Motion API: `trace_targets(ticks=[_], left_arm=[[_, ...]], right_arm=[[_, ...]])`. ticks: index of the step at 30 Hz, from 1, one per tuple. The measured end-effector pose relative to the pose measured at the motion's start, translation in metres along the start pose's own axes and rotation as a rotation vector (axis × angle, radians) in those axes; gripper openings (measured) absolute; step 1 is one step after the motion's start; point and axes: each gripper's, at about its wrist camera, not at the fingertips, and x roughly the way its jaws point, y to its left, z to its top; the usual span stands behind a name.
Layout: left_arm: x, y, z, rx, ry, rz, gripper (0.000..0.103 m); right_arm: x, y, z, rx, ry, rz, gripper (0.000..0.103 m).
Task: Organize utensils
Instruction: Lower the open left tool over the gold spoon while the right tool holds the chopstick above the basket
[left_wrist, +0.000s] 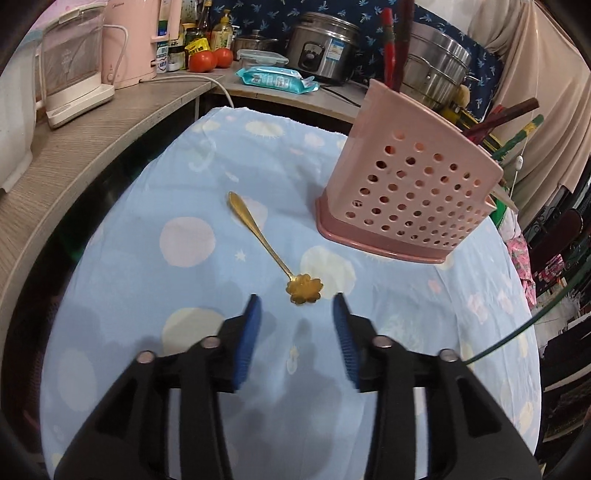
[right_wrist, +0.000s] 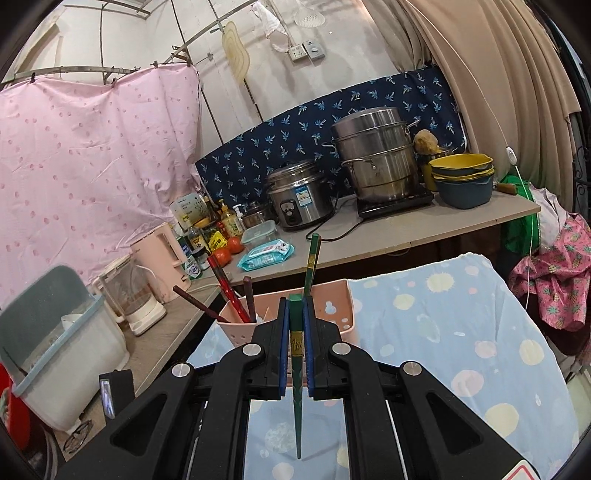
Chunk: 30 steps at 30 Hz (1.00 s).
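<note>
A golden spoon (left_wrist: 258, 232) with a flower-shaped bowl lies on the light blue spotted tablecloth (left_wrist: 147, 288). Its bowl points toward my left gripper (left_wrist: 295, 299). That gripper is open just above the cloth, its blue pads (left_wrist: 251, 325) flanking the bowl's near edge without touching it. A pink perforated utensil holder (left_wrist: 406, 195) stands to the right with several chopsticks (left_wrist: 400, 44) in it. My right gripper (right_wrist: 295, 306) is shut on a green chopstick (right_wrist: 297, 406), held upright just before the pink holder (right_wrist: 332, 310), where red (right_wrist: 227, 291) and green (right_wrist: 312, 262) chopsticks stand.
A counter (right_wrist: 406, 236) wraps behind and left of the table. It carries a rice cooker (right_wrist: 295, 195), a stacked steel steamer (right_wrist: 376, 158), stacked bowls (right_wrist: 465, 177), tomatoes (left_wrist: 210, 59), a wipes pack (left_wrist: 277, 79) and a pink kettle (left_wrist: 129, 40). A plastic bin (right_wrist: 48, 354) sits at left.
</note>
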Motion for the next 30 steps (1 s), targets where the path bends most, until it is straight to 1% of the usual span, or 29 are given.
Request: trace_targets(ticks=[1,2,7,11,13,15,18,22,25,30], left_arm=[[0.003,0.001,0.001,-0.005,-0.002,0.009,0.051],[0.006,0.003,0.004,-0.012,-0.002,0.011,0.053],[0.025,0.005,0.020,-0.038,-0.002,0.041,0.054],[0.049,-0.002,0.030,-0.024,0.019,0.068,0.054],[0.062,-0.006,0.031,-0.008,0.037,0.096,0.054],[0.066,-0.007,0.028,0.017,0.039,0.123,0.053],[0.061,-0.007,0.020,0.057,0.028,0.147,0.053],[0.046,0.002,0.003,0.092,0.023,0.148,0.049],[0.038,0.007,-0.004,0.082,0.022,0.138,0.047],[0.025,0.012,-0.015,0.037,0.021,0.110,0.047]], right_arm=[[0.001,0.000,-0.001,0.002,0.004,0.002,0.007],[0.002,-0.001,-0.002,0.004,0.007,0.004,0.007],[0.009,-0.004,-0.007,0.017,0.022,0.011,0.007],[0.015,-0.004,-0.008,0.021,0.029,0.014,0.007],[0.017,-0.004,-0.009,0.019,0.033,0.015,0.007],[0.020,-0.004,-0.009,0.019,0.037,0.017,0.007],[0.022,-0.003,-0.010,0.021,0.040,0.020,0.007],[0.022,-0.002,-0.012,0.021,0.041,0.026,0.007],[0.022,-0.001,-0.013,0.021,0.042,0.027,0.007],[0.019,0.001,-0.015,0.025,0.042,0.028,0.007]])
